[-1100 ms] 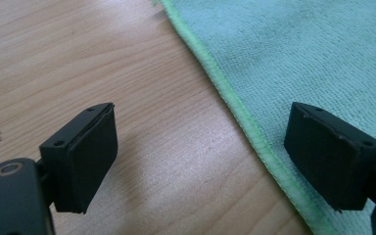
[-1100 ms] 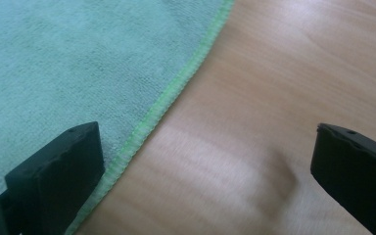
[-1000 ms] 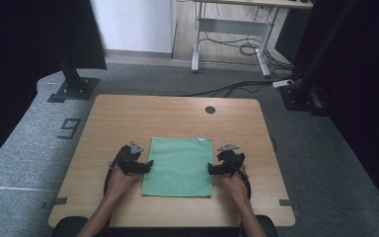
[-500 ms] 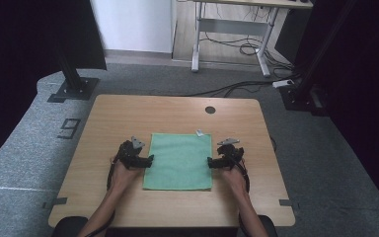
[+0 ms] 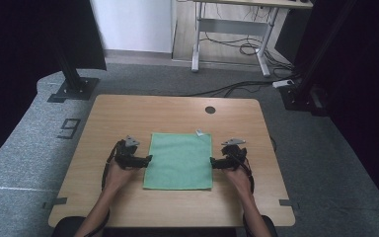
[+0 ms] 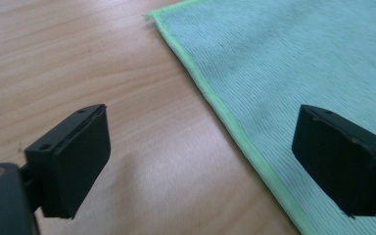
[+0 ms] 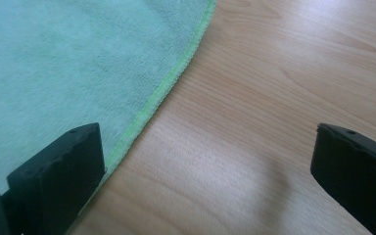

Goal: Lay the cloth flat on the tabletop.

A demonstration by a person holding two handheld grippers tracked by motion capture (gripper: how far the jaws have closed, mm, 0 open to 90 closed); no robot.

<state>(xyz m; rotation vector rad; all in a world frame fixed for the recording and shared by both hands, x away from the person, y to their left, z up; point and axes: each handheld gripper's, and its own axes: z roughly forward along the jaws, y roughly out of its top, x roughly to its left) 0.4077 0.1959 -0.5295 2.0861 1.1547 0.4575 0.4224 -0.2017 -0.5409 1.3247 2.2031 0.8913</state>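
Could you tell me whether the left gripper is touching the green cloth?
Cannot tell: in the left gripper view its open fingers straddle the green cloth's edge, contact unclear.

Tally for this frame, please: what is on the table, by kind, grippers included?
Green cloth, lying flat: 1
Small white tag at the cloth's far edge: 1
Hand-held grippers, left gripper and right gripper, both open at the cloth's side edges: 2
Total: 4
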